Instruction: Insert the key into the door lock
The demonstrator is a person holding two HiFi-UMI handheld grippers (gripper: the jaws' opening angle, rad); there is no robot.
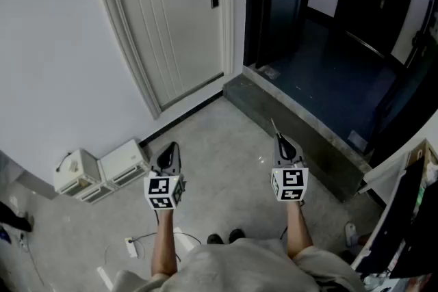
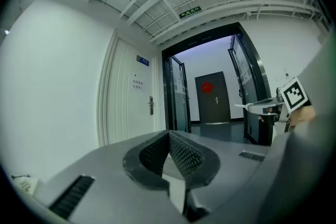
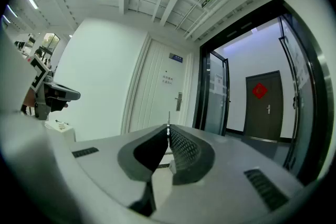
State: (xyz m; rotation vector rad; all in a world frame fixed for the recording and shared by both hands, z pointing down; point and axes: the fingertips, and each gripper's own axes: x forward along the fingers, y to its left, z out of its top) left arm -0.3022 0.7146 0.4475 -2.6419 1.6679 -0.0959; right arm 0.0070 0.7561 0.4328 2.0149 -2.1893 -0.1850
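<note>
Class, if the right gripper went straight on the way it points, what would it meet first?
Probably the white door, just left of and below its lock: the key in the right gripper lines up there. Nothing shows in between, though depth is unclear.

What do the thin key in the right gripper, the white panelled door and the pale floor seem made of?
The thin key looks metal: a slim bright sliver. The white panelled door looks painted matte, grooved; wood or metal unclear. The pale floor seems polished stone or tile, faint glints.
</note>
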